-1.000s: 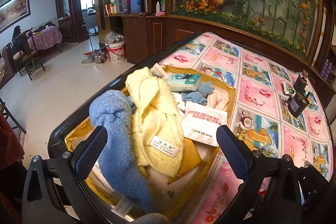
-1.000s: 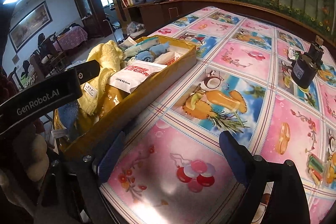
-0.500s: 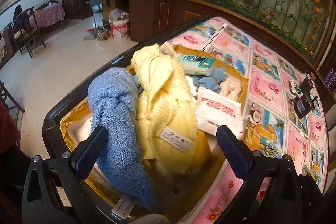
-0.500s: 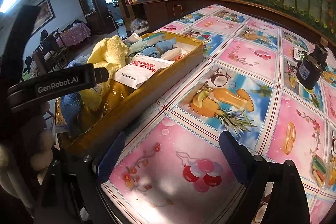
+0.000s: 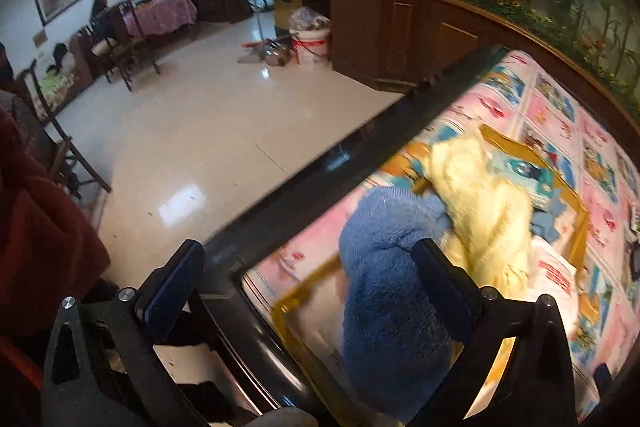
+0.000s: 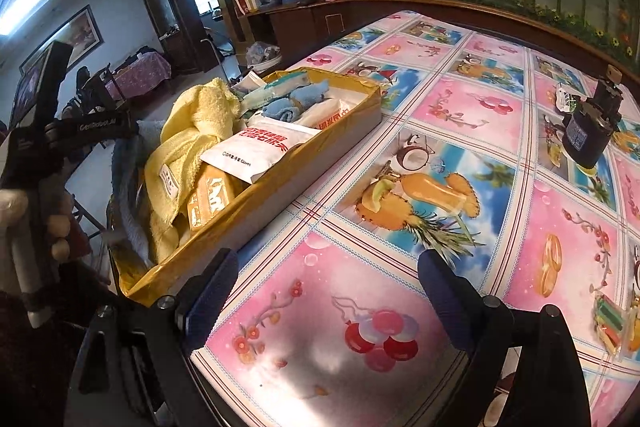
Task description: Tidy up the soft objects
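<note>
My left gripper [image 5: 308, 279] has swung away toward the room since half a second ago: then the box sat square between my fingers, now pale tiled floor [image 5: 208, 131] fills most of that view and the box has slid to the lower right, smeared by motion. My right gripper [image 6: 324, 291] has hardly shifted, hovering over the same glossy oilcloth table [image 6: 472, 115] printed with pink and blue fruit squares. Both pairs of jaws stand spread wide and grasp nothing.

The shallow cardboard box [image 6: 304, 171], wrapped in shiny yellow-brown tape, lies near the table's dark edge. The fluffy blue towel [image 5: 384, 291] is draped over its near end, lumpy and looped; my left gripper's right finger [image 5: 444, 287] crosses in front of it, and I cannot tell whether it touches. From the right wrist only a dull sliver of that towel shows behind the box wall. Beside it the yellow towel [image 6: 188, 147], ribbed terry with a small white label, is heaped over the box side. A flat white packet [image 6: 256, 147] with red print rests on the contents, and small blue cloth [image 6: 288, 105] is rolled farther back. A dark cylindrical device [image 6: 588, 135] stands well apart on the table. The left view's box contents are too blurred to read.
</note>
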`<state>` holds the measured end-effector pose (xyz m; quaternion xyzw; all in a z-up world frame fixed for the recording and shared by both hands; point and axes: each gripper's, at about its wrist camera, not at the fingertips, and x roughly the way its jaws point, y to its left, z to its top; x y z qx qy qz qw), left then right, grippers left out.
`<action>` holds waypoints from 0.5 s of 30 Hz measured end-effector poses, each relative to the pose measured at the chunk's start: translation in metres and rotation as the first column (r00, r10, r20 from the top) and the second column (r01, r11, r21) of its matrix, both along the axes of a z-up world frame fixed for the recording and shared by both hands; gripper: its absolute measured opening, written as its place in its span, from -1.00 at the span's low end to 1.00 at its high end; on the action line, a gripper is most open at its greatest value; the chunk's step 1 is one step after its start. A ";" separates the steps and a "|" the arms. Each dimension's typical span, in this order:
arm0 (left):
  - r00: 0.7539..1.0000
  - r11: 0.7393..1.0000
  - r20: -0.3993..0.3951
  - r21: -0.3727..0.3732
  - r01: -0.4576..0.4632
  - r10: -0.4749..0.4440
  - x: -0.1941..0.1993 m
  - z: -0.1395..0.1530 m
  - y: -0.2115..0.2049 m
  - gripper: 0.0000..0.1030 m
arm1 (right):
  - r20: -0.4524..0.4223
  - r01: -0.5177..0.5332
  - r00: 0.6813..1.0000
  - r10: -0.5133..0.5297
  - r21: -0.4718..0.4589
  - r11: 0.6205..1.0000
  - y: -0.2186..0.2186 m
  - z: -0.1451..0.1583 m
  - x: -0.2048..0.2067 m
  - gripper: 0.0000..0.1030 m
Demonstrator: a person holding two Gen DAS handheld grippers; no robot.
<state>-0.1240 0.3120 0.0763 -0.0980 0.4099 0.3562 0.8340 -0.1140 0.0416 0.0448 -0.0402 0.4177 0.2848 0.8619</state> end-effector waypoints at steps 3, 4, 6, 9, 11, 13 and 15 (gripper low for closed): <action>0.997 0.977 -0.073 0.214 -0.003 0.019 0.026 -0.001 -0.011 1.00 | -0.006 0.001 1.000 -0.001 0.009 1.000 0.000 -0.001 0.000 0.79; 0.994 0.969 -0.109 0.247 0.028 0.000 0.035 -0.006 -0.019 1.00 | -0.004 0.003 1.000 -0.002 0.011 1.000 0.000 0.000 0.000 0.79; 0.983 0.966 -0.161 0.230 0.121 -0.085 0.053 -0.018 -0.036 1.00 | 0.002 0.007 1.000 -0.007 0.012 1.000 -0.002 0.002 0.000 0.79; 0.965 0.969 -0.207 0.155 0.192 -0.158 0.073 -0.039 -0.052 1.00 | 0.005 0.016 1.000 -0.016 0.014 1.000 -0.006 0.004 0.000 0.79; 0.973 0.972 -0.180 0.160 0.171 -0.141 0.072 -0.038 -0.053 1.00 | 0.013 0.019 1.000 -0.019 0.015 1.000 -0.010 0.006 0.000 0.80; 0.981 0.970 -0.126 0.177 0.167 -0.146 0.061 -0.024 -0.053 1.00 | 0.017 0.023 1.000 -0.024 0.025 0.999 -0.014 0.007 0.001 0.81; 0.986 0.967 -0.057 0.191 0.166 -0.158 0.042 -0.008 -0.053 1.00 | 0.007 0.030 1.000 -0.031 0.045 0.999 -0.016 0.005 0.005 0.82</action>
